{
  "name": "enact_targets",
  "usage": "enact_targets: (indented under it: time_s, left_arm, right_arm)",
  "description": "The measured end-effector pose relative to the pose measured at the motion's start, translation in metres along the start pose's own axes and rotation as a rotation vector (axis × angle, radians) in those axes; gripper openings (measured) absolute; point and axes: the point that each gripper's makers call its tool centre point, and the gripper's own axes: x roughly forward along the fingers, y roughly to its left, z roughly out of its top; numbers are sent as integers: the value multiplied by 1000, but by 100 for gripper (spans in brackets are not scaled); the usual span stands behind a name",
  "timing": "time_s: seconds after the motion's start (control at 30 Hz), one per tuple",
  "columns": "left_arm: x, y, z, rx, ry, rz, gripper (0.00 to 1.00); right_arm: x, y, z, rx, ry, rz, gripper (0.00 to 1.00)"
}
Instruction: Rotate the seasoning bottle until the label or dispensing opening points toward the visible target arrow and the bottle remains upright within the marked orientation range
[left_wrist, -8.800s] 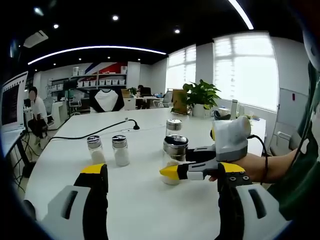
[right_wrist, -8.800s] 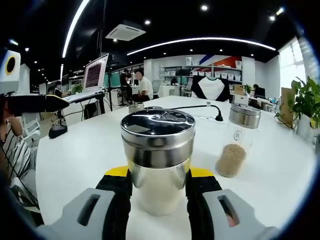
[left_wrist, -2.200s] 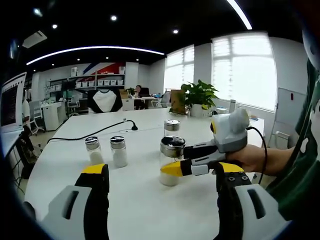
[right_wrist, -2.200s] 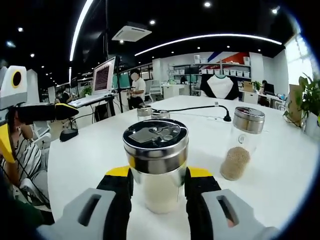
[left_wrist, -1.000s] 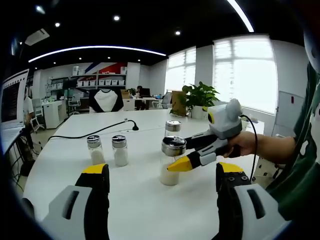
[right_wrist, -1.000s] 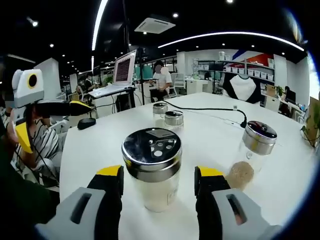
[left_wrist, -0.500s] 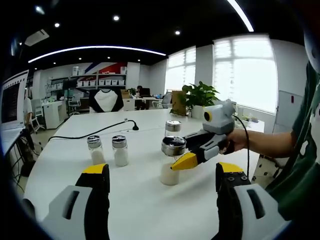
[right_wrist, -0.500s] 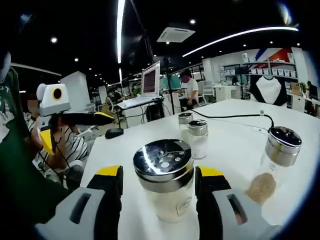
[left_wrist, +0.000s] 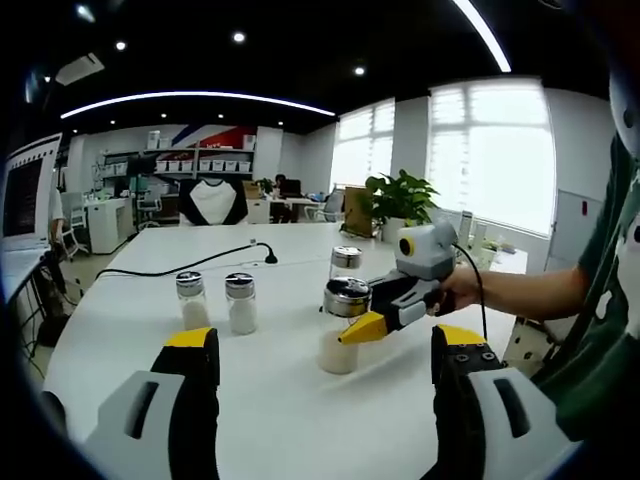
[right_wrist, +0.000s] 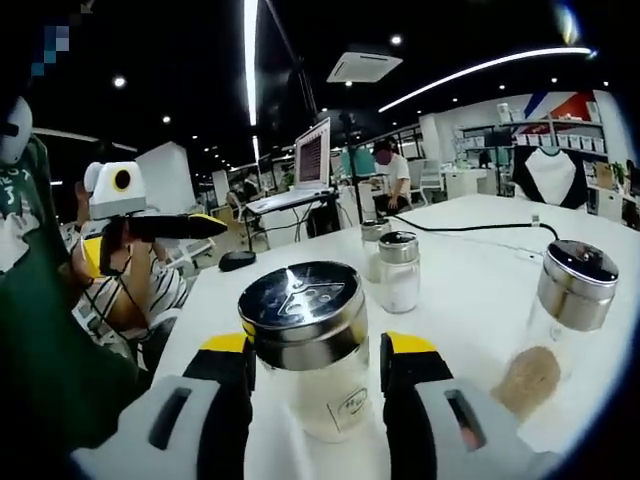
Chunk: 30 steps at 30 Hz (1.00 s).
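White laminate table (right_wrist: 470, 260), smooth; bottle may skid. Seasoning bottle (right_wrist: 305, 345) stands upright at lower centre of right gripper view: clear glass body, polished steel shaker cap. I judge it hard, slick, breakable, moderately light. My right gripper (right_wrist: 315, 365) brackets the glass below the cap; contact uncertain. My left gripper (left_wrist: 315, 350) gapes empty, lower frame.

Two gripper cameras, crossing over one white table

From the left gripper view we look low across the table (left_wrist: 300, 400) toward the windows, well back from the seasoning bottle (left_wrist: 344, 325); from the right gripper view we face the monitor side, right up against that bottle (right_wrist: 312, 345). Both share the bottle and table.
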Motion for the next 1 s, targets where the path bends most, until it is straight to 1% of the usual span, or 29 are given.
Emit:
enact_targets:
  time_s: [0.07, 0.17, 0.27, 0.6, 1.0]
  left_arm:
    - [0, 0, 0, -1, -1, 0, 92]
    - [0, 0, 1, -5, -5, -3, 92]
    - [1, 0, 1, -5, -5, -5, 92]
    - [5, -1, -1, -7, 1, -11, 92]
    - [6, -2, -2, -9, 9, -15, 92]
  right_arm:
    - [0, 2, 0, 5, -6, 10, 46]
    - [1, -1, 5, -51, -43, -20, 43]
    - [1, -2, 3, -30, -36, -15, 43]
    - [2, -3, 3, -20, -41, -19, 43]
    - [2, -5, 2, 2, -48, -48, 43]
